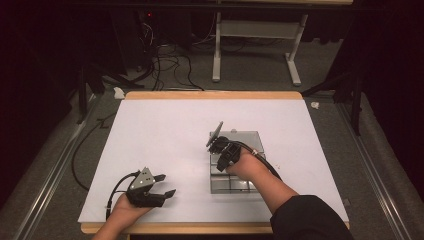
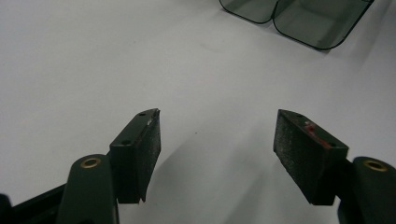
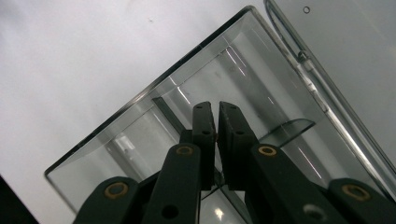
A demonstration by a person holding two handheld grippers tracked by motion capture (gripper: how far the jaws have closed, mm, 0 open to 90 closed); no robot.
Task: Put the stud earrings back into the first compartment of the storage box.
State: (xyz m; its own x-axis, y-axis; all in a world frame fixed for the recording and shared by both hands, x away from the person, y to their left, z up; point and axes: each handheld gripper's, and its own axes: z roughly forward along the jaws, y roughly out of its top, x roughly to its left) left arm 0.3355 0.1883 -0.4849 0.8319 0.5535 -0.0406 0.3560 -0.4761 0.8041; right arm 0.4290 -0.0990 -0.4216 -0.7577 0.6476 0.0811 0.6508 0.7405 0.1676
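Right gripper [image 3: 217, 121] jaws pressed together over clear box [image 1: 250, 137], holding nothing; left gripper [image 1: 162, 186] spread, 8 o'clock. Box likely rigid, light, slippery: grip wall.

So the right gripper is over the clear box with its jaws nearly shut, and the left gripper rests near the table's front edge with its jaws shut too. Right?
Not quite. The left gripper has its jaws wide open, with bare table between them, as the left gripper view shows. The rest holds: the right gripper is over the clear box with its jaws nearly shut.
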